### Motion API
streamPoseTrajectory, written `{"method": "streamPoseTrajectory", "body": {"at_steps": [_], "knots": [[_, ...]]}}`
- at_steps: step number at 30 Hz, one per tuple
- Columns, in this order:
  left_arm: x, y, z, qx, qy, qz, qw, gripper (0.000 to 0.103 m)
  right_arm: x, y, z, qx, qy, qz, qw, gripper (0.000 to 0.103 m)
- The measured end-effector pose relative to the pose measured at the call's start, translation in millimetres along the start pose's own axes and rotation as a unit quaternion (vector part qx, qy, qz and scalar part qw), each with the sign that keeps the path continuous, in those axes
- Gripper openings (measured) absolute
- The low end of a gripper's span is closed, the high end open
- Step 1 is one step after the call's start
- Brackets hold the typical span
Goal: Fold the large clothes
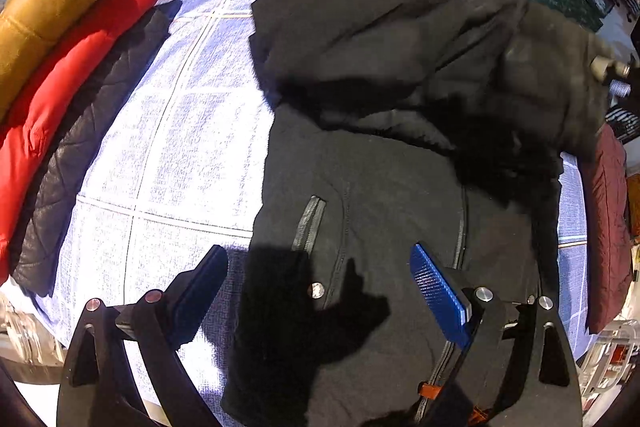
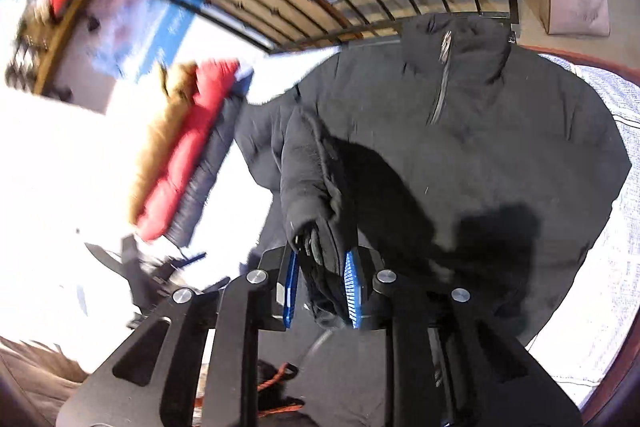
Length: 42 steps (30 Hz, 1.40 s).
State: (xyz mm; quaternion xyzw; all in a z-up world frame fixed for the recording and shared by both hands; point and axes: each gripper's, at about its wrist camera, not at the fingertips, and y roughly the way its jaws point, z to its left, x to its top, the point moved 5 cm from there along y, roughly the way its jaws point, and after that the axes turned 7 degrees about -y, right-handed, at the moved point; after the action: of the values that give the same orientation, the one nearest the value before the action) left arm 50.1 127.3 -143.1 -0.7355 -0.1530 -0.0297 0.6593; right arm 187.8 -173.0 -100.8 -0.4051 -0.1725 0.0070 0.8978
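Blue-checked bedspread [image 1: 168, 131] carries a bulky, soft black jacket [image 1: 400, 187]; right gripper [image 2: 320, 287] pinches its sleeve cuff [image 2: 316, 211], left gripper [image 1: 320, 287] gapes empty above the hem, a good hold.

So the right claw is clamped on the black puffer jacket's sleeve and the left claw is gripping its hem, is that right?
Not quite. The right claw is clamped on the black puffer jacket sleeve, but the left claw is open above the hem, gripping nothing, as the left wrist view shows.
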Motion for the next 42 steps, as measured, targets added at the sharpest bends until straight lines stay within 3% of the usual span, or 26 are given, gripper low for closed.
{"method": "streamPoseTrajectory", "body": {"at_steps": [3, 8, 13, 19, 23, 24, 25, 28, 32, 35, 37, 42], "knots": [[-0.7, 2.7, 7.5, 0.003, -0.013, 0.004, 0.9999, 0.09, 18.1, -15.9, -30.0, 0.005, 0.043, -0.024, 0.999, 0.02], [4.1, 3.6, 17.3, 0.017, -0.022, -0.001, 0.9996, 0.09, 16.6, -18.4, -97.9, -0.07, 0.101, -0.005, 0.992, 0.02], [13.8, 6.6, 20.3, 0.028, -0.019, -0.003, 0.9994, 0.09, 0.5, -6.6, -156.4, -0.09, 0.207, -0.018, 0.974, 0.021], [25.9, 10.6, 11.8, 0.034, -0.001, -0.009, 0.9994, 0.09, -9.1, 8.9, -176.8, -0.097, 0.263, -0.036, 0.959, 0.025], [32.1, 13.8, 0.9, 0.036, 0.013, -0.015, 0.9992, 0.09, -14.0, 1.1, -182.9, -0.12, 0.284, -0.05, 0.95, 0.038], [33.7, 14.5, -1.2, 0.037, 0.016, -0.018, 0.999, 0.09, -13.8, -0.6, -181.4, -0.134, 0.279, -0.05, 0.949, 0.05], [35.0, 15.2, -3.0, 0.039, 0.019, -0.02, 0.9988, 0.09, -15.5, -3.9, -180.2, -0.149, 0.273, -0.05, 0.949, 0.055], [39.3, 18.2, -9.3, 0.042, 0.031, -0.026, 0.9983, 0.09, -18.2, -19.6, -166.3, -0.211, 0.22, -0.071, 0.95, 0.057], [56.3, 23.0, -19.0, 0.05, 0.06, -0.037, 0.9963, 0.09, -20.0, -32.1, -123.9, -0.309, 0.104, -0.104, 0.94, 0.061], [82.3, 25.7, -26.8, 0.046, 0.066, -0.051, 0.9955, 0.09, -21.5, -8.8, -86.8, -0.322, 0.018, -0.095, 0.942, 0.066], [101.3, 30.0, -36.2, 0.043, 0.075, -0.061, 0.9944, 0.09, -25.6, 22.0, -65.9, -0.316, -0.041, -0.06, 0.946, 0.067], [145.1, 53.2, -74.0, 0.05, 0.126, -0.077, 0.9877, 0.09, -21.0, 66.9, -67.6, -0.311, -0.039, -0.026, 0.949, 0.067]]}}
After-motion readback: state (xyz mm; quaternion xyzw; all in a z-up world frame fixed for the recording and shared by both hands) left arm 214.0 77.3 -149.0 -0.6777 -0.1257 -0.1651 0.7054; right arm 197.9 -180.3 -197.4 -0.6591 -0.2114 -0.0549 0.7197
